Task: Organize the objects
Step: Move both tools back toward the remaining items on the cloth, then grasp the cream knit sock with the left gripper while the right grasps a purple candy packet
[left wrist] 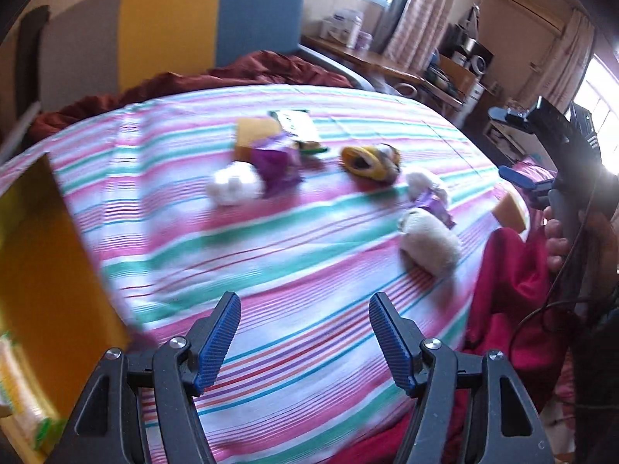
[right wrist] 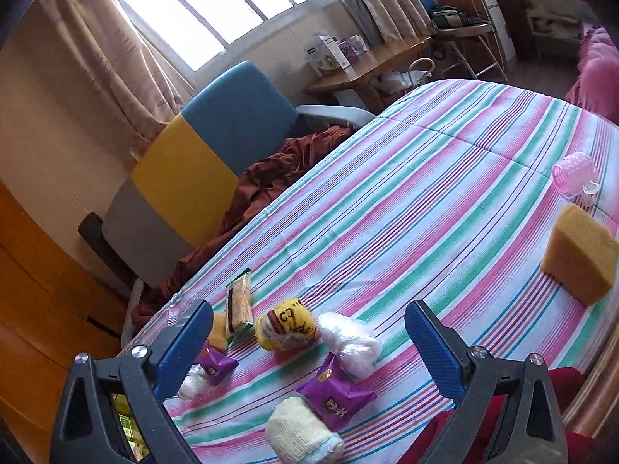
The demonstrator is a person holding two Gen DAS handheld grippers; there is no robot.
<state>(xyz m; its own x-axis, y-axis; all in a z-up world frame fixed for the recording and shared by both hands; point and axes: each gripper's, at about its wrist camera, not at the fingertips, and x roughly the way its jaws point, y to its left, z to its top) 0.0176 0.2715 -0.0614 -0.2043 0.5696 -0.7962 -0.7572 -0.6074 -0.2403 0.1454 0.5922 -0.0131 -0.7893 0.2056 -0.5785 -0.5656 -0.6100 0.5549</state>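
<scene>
1. Both grippers are hanging over the striped bedspread, holding nothing; left gripper is spread wide, right gripper is spread wide too.
2. Landmark: the yellow sock roll. The things to sort are clustering around it on the bedspread.
3. Just behind the roll a snack bar is lying; just right of it, touching or nearly so, a white bundle.
4. In front of the roll a purple packet is sitting, with a cream sock roll touching its near edge.
5. Left of the roll a second purple packet is lying, partly hidden by the right gripper's finger.
6. Far right of the roll, well apart, a sponge is standing; a pink roller just beyond it.
7. Far left of the roll, in the left view, a yellow box is showing, likely the bin.
8. Step, I'd guess: picking the next item; nothing grasped yet.
9. Next move is calling for lowering one open gripper around a single item without snagging its neighbour.
</scene>
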